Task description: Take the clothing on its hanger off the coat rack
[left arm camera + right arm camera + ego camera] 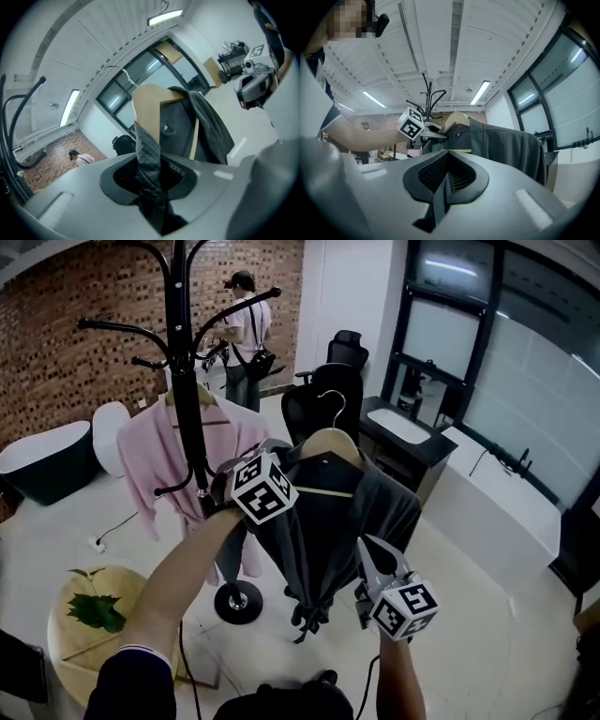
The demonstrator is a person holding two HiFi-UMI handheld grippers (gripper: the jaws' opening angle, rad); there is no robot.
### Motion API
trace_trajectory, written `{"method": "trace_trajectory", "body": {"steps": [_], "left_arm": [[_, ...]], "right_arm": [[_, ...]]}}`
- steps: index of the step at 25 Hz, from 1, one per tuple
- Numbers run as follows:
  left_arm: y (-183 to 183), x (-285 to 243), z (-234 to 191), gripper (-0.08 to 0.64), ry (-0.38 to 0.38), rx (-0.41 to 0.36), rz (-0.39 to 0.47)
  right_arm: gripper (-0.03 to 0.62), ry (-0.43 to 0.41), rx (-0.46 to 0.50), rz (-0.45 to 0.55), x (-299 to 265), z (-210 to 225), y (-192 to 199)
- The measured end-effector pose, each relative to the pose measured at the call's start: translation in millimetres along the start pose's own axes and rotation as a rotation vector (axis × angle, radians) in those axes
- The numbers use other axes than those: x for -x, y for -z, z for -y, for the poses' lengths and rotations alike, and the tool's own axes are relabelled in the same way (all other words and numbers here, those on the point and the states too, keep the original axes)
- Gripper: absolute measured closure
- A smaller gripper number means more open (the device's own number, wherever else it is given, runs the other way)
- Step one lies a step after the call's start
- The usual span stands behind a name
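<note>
A dark grey garment [319, 531] hangs on a wooden hanger [330, 442], held in the air to the right of the black coat rack [187, 381] with its hook free. My left gripper [274, 454] is shut on the garment's cloth at the hanger's left shoulder. In the left gripper view a fold of grey cloth [149, 154] is pinched between the pads below the hanger [146, 101]. My right gripper [367, 563] sits low at the garment's right edge. Its jaws are shut with a thin dark strip of cloth [443, 176] between them. The garment [501, 140] hangs ahead.
A pink garment [150, 456] hangs on the rack behind the left arm. The rack's round base [237, 601] stands on the floor below. A person [246, 334] stands at the back. An office chair [328, 390] and desk [403, 427] are right. A round wooden table [94, 643] is lower left.
</note>
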State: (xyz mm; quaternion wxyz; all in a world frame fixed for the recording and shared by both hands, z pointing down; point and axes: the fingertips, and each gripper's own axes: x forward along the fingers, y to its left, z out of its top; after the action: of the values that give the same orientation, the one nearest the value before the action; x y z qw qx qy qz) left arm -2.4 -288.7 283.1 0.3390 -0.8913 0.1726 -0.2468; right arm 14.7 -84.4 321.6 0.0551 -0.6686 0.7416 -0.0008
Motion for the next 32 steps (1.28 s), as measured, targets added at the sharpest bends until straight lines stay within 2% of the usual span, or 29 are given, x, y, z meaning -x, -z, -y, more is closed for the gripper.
{"method": "trace_trajectory", "body": {"steps": [8, 16, 25, 32], "left_arm": [[-101, -83, 47, 0.462, 0.084, -0.036, 0.092], [-187, -154, 63, 0.462, 0.09, -0.028, 0.145], [-236, -238, 55, 0.462, 0.096, -0.009, 0.144], [-245, -314, 27, 0.462, 0.089, -0.012, 0.149]], "right_arm": [[0.591, 0.11, -0.024, 0.018, 51, 98, -9], [0.591, 0.151, -0.013, 0.024, 86, 191, -21], [0.591, 0.2, -0.03, 0.031, 86, 269, -19], [0.591, 0.216, -0.025, 0.034, 45, 339, -15]]}}
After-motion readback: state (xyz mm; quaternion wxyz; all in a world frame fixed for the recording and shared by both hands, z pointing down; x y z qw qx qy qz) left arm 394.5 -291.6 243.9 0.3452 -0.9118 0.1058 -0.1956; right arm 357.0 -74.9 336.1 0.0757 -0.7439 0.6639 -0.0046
